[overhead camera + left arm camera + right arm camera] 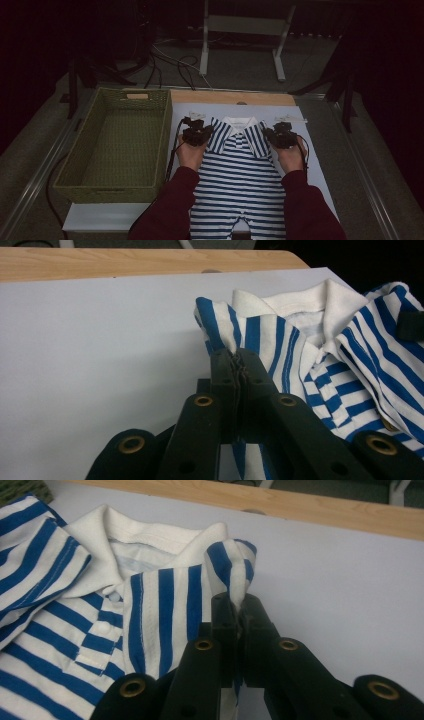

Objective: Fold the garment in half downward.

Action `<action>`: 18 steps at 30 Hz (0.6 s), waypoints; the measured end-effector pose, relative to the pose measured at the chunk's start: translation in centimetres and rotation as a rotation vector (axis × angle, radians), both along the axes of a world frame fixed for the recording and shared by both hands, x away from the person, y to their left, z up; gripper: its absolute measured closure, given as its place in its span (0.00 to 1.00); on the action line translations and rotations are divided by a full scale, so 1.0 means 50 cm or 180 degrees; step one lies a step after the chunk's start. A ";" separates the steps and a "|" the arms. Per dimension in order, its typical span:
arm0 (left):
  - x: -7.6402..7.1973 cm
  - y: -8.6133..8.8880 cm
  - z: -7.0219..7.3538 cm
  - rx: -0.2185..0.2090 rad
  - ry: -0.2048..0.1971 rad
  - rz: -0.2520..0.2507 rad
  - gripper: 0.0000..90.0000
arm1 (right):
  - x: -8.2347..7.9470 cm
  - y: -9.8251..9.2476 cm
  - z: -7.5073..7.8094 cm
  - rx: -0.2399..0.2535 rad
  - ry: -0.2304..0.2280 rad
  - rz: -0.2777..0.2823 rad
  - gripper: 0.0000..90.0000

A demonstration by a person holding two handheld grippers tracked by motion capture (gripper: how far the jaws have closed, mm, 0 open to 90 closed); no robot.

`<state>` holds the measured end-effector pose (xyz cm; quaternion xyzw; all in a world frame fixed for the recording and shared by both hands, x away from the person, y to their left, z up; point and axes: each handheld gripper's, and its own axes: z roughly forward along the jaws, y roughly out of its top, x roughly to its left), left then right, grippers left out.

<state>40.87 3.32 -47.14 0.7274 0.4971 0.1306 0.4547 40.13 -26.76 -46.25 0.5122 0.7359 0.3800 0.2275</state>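
A blue-and-white striped baby romper (240,172) with a white collar (241,123) lies flat on the white mat (315,150), collar at the far end. My left gripper (199,129) is shut on the garment's left shoulder; in the left gripper view a pinched fold of striped cloth (222,332) rises from between the black jaws of this gripper (236,360). My right gripper (278,133) is shut on the right shoulder, with a fold of the romper (235,567) squeezed between this gripper's (239,605) jaws. A person's hands in dark red sleeves hold both grippers.
A green woven basket (75,165) stands empty at the left of the mat. A wooden board edge (230,97) runs along the far side. Cables (172,62) and a metal stand (240,30) are on the floor beyond.
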 end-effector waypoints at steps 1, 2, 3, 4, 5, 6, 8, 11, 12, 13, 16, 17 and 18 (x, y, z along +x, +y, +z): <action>-0.003 0.002 0.002 -0.0013 -0.0015 -0.0012 0.98 | -0.004 0.000 0.003 -0.0008 -0.0026 0.0013 0.97; -0.007 0.003 0.005 -0.0016 -0.0032 -0.0028 0.98 | -0.008 -0.001 0.006 -0.0011 -0.0040 0.0036 0.97; -0.011 0.005 0.008 -0.0022 -0.0046 -0.0046 0.98 | -0.012 -0.002 0.009 -0.0015 -0.0066 0.0051 0.97; -0.016 0.007 0.011 -0.0031 -0.0056 -0.0063 0.98 | -0.017 -0.003 0.012 -0.0011 -0.0086 0.0074 0.97; -0.021 0.009 0.013 -0.0050 -0.0073 -0.0076 0.97 | -0.022 -0.003 0.014 -0.0008 -0.0098 0.0084 0.97; -0.021 0.009 0.013 -0.0050 -0.0073 -0.0076 0.97 | -0.022 -0.003 0.014 -0.0008 -0.0098 0.0084 0.97; -0.033 0.014 0.019 -0.0086 -0.0107 -0.0127 0.97 | -0.039 -0.007 0.018 -0.0024 -0.0149 0.0146 0.97; -0.050 0.018 0.022 -0.0126 -0.0121 -0.0200 0.97 | -0.061 -0.012 0.019 -0.0020 -0.0197 0.0186 0.97; -0.054 0.019 0.021 -0.0146 -0.0099 -0.0220 0.97 | -0.068 -0.014 0.018 -0.0016 -0.0204 0.0192 0.97; -0.059 0.020 0.020 -0.0169 -0.0082 -0.0229 0.97 | -0.074 -0.016 0.018 -0.0018 -0.0211 0.0205 0.97; -0.075 0.022 0.020 -0.0183 -0.0055 -0.0263 0.97 | -0.092 -0.020 0.019 -0.0007 -0.0231 0.0235 0.97; -0.081 0.023 0.021 -0.0192 -0.0065 -0.0281 0.97 | -0.098 -0.022 0.020 0.0011 -0.0230 0.0241 0.97; -0.088 0.023 0.022 -0.0197 -0.0067 -0.0296 0.97 | -0.104 -0.023 0.021 0.0030 -0.0232 0.0242 0.97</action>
